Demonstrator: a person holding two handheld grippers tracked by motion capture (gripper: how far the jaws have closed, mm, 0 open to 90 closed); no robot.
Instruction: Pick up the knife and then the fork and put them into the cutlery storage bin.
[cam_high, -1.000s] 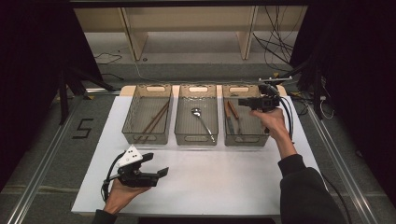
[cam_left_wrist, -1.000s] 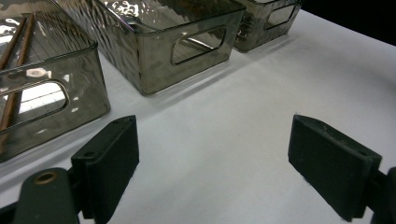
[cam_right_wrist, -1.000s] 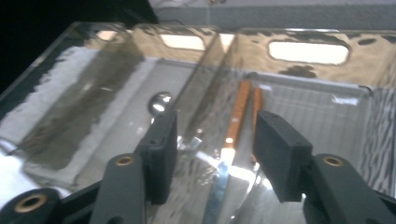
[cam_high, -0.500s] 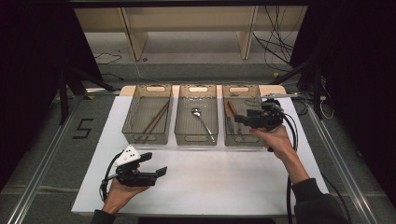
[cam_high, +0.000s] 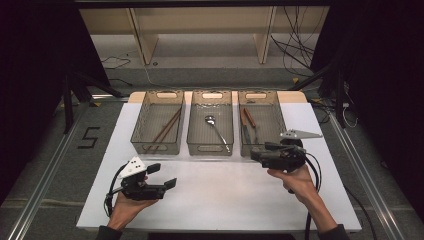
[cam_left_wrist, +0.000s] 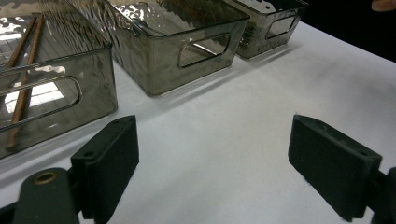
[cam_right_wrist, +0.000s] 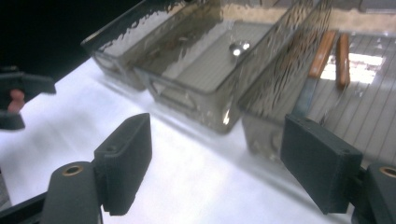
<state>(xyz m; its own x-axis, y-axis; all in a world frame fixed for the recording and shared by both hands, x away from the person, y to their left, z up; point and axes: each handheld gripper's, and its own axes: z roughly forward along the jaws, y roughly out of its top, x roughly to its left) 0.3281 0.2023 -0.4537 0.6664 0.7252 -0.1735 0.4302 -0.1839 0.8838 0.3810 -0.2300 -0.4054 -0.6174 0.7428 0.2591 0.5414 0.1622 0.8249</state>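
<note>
We take the middle bin (cam_high: 212, 122) of the three clear bins as our reference. It stands on the white table (cam_high: 220, 192) and contains one metal spoon (cam_high: 216, 131), lying bowl-end toward the far wall.

The right bin (cam_high: 262, 121) stands just beside the reference bin on the person's right. In it we see two wooden-handled knives (cam_high: 247, 125) lying side by side along its length. The right gripper view shows their handles (cam_right_wrist: 330, 52) through the rippled wall.

The left bin (cam_high: 158, 121) stands just beside the reference bin on the other side. A pair of brown chopsticks (cam_high: 165, 130) lies slanted inside it.

Our right gripper (cam_high: 256, 153) hangs in front of the near wall of the right bin, to the near right of the reference bin, jaws pointing toward the left. Its jaws have just been opening. They now stand wide apart, and nothing lies between them (cam_right_wrist: 219, 163); the knives rest in the bin, apart from the pads.

Our left gripper (cam_high: 165, 176) sits over bare table well to the near left of the reference bin. Its jaws are spread wide (cam_left_wrist: 210, 163), with only white tabletop between them.
</note>
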